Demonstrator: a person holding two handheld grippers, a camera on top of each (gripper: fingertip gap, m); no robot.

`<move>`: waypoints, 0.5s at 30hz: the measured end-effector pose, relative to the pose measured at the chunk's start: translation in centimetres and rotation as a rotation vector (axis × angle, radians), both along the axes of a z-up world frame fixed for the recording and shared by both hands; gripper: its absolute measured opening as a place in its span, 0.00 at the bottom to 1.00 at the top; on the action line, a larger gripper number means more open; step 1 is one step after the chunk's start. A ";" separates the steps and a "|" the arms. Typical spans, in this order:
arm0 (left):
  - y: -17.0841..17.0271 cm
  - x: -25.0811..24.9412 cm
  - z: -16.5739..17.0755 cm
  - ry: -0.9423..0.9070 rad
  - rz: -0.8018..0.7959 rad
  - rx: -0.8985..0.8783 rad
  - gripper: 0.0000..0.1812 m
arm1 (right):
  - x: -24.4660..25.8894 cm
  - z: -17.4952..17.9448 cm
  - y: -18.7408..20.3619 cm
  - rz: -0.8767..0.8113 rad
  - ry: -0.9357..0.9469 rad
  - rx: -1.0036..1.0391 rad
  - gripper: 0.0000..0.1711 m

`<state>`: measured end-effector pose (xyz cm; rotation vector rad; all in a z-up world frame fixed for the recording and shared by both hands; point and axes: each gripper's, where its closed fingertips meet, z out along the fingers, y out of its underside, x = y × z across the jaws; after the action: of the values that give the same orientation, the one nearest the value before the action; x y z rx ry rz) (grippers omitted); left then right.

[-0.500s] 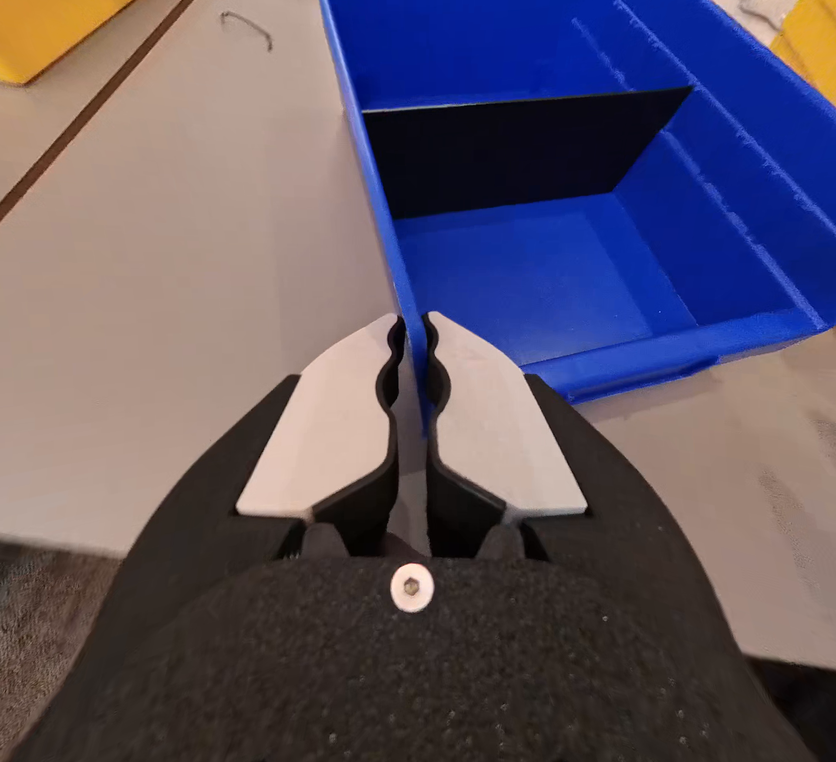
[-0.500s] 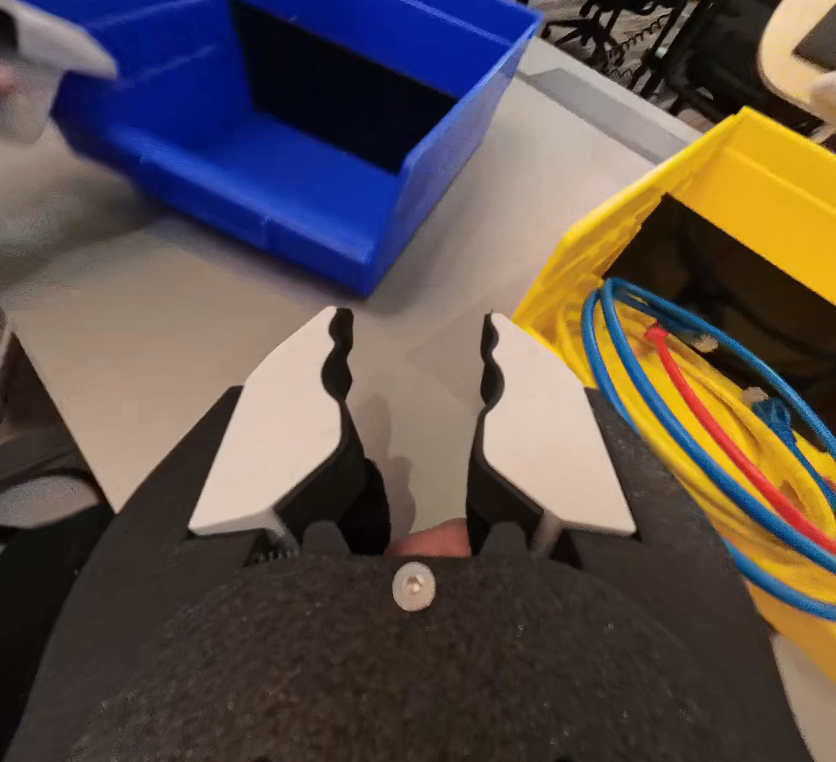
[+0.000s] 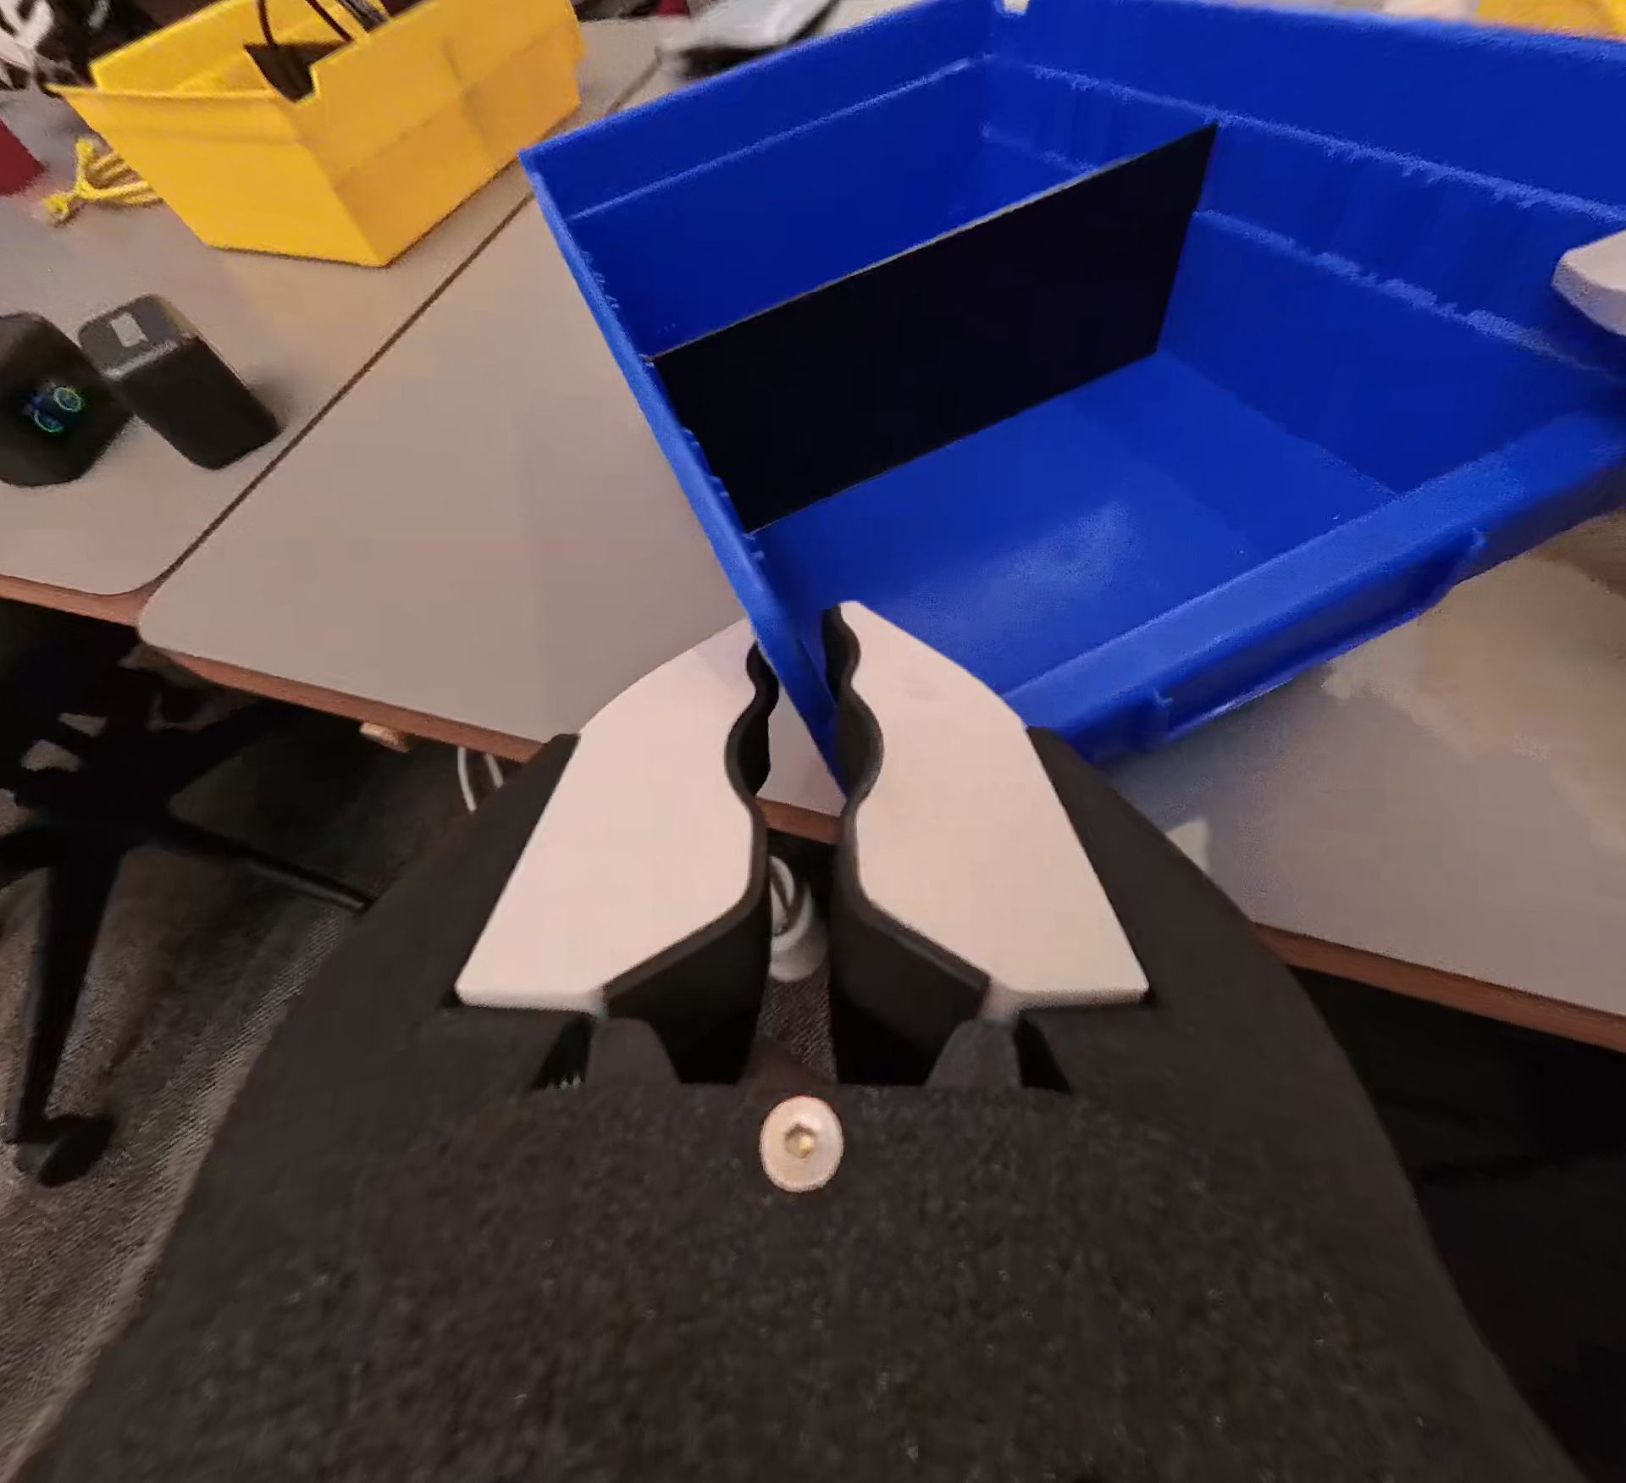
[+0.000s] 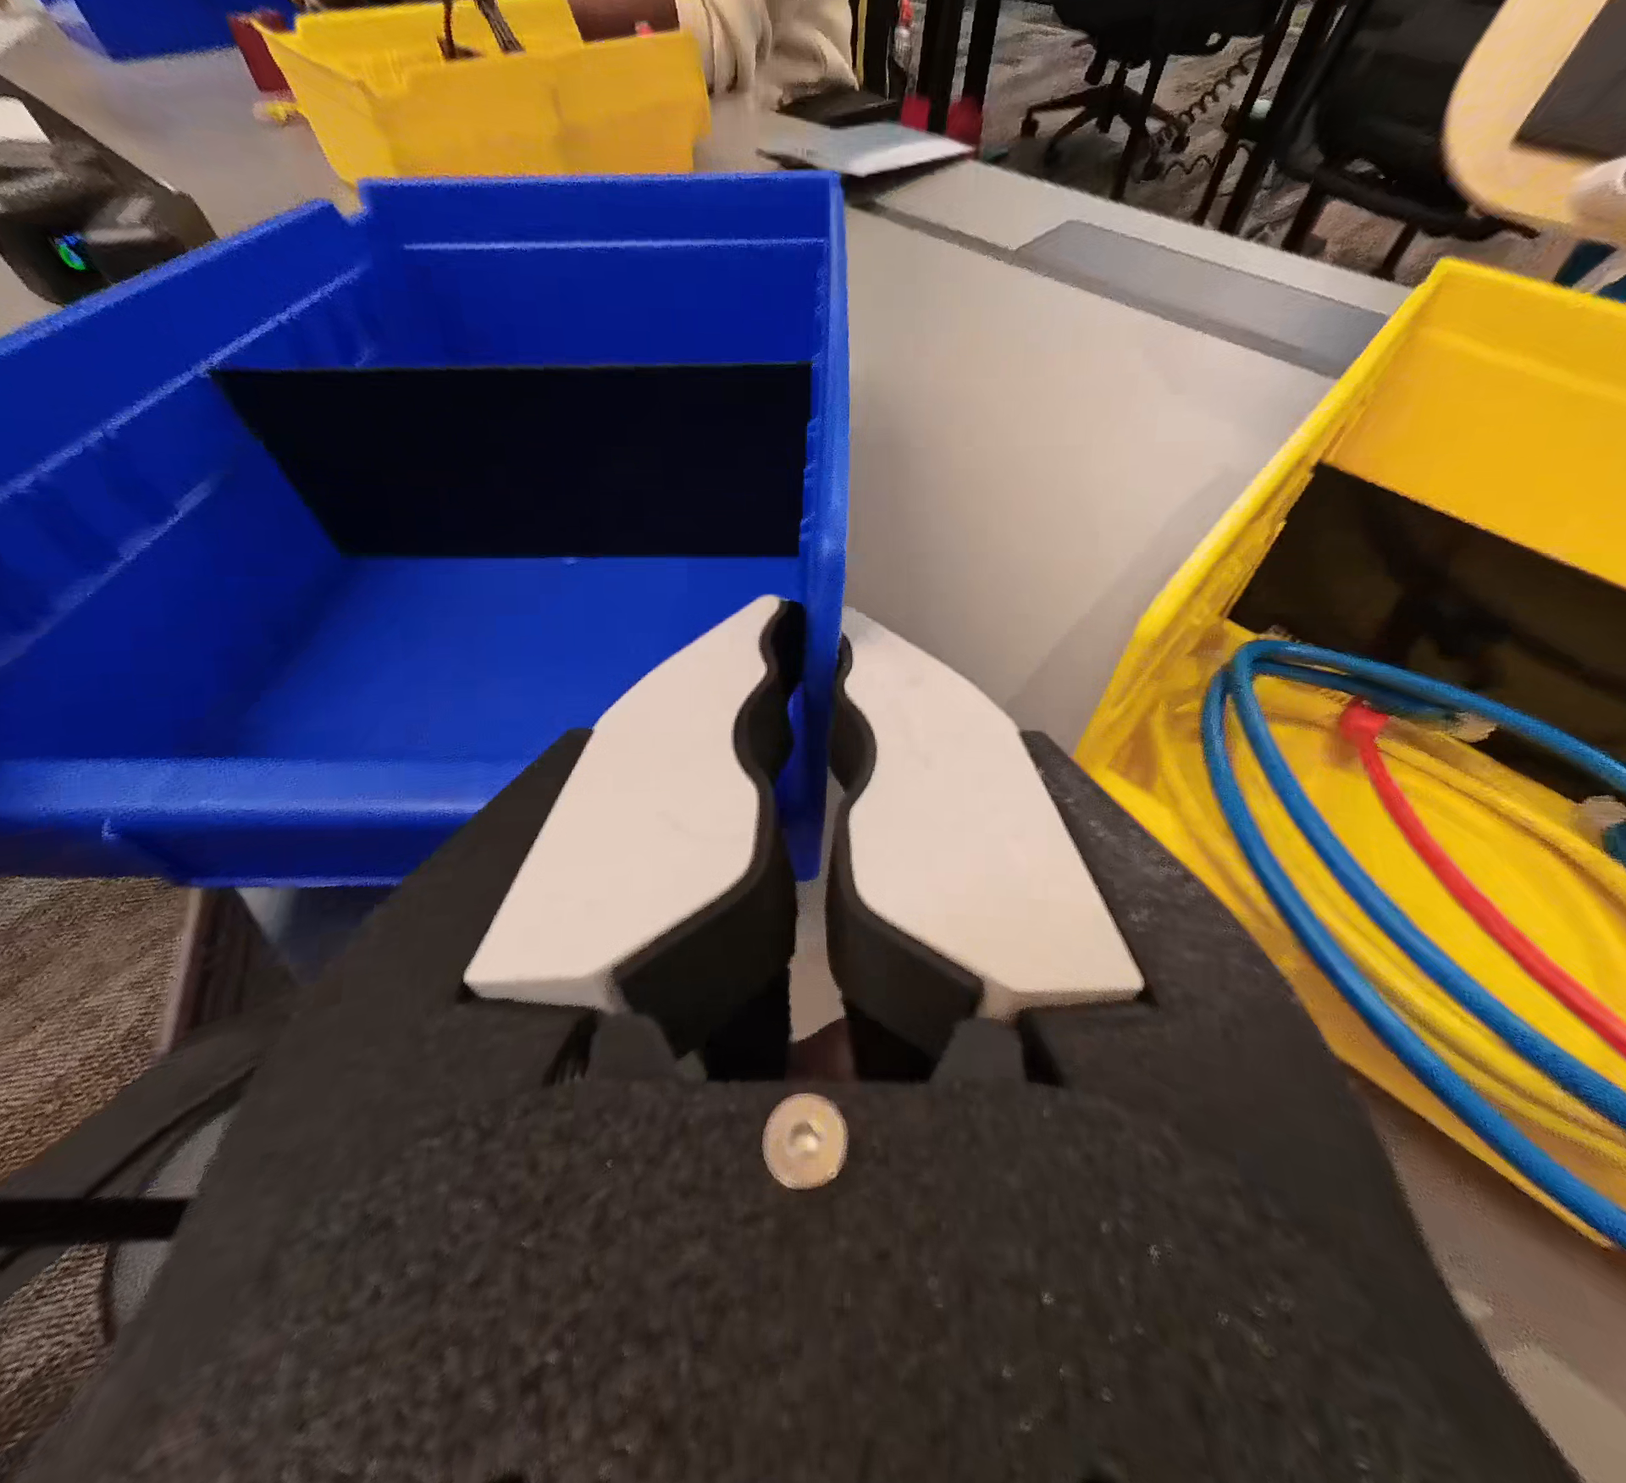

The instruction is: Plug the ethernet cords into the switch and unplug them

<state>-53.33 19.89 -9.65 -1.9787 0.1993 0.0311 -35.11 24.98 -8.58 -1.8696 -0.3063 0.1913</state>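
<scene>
Ethernet cords (image 4: pixel 1373 895): blue, red and yellow cords are coiled in the yellow bin (image 4: pixel 1496 420) at the near right; no switch is seen in either view.
Key relation: the cords lie to the right of the right gripper (image 4: pixel 814 649), just beside it, so that gripper is judged the nearer of the two; the coil's loops run from near to far.
Blue bin (image 3: pixel 1144 543): empty in front of a dark divider (image 3: pixel 924 332), and held by both side walls at its near end.
Right gripper: nearly closed, with the bin's right wall (image 4: pixel 823 473) clamped between the pads.
Left gripper (image 3: pixel 801 649): nearly closed, with the bin's left wall (image 3: pixel 616 279) clamped between the pads.
Step in hand: the bin is judged to be under repositioning; no cord is held.
Table (image 3: pixel 457 455): grey; a second yellow bin (image 3: pixel 352 112) stands far left.
</scene>
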 end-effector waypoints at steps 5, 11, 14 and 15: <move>-0.5 2.5 5.1 -0.003 -0.007 0.147 0.05 | 2.5 4.9 -1.2 -0.023 0.039 0.105 0.01; 1.4 12.7 14.1 -0.056 -0.205 0.391 0.04 | 12.8 14.3 -3.9 -0.243 0.049 0.354 0.01; 3.2 21.0 16.3 -0.084 -0.340 0.422 0.04 | 20.5 17.1 -5.9 -0.419 0.026 0.430 0.01; 3.6 24.1 16.6 -0.092 -0.388 0.414 0.04 | 23.3 17.5 -6.7 -0.486 0.001 0.437 0.01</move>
<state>-29.22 23.47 6.93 -1.5004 0.4743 -0.2502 -11.80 18.25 8.92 -1.4571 0.1085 -0.1942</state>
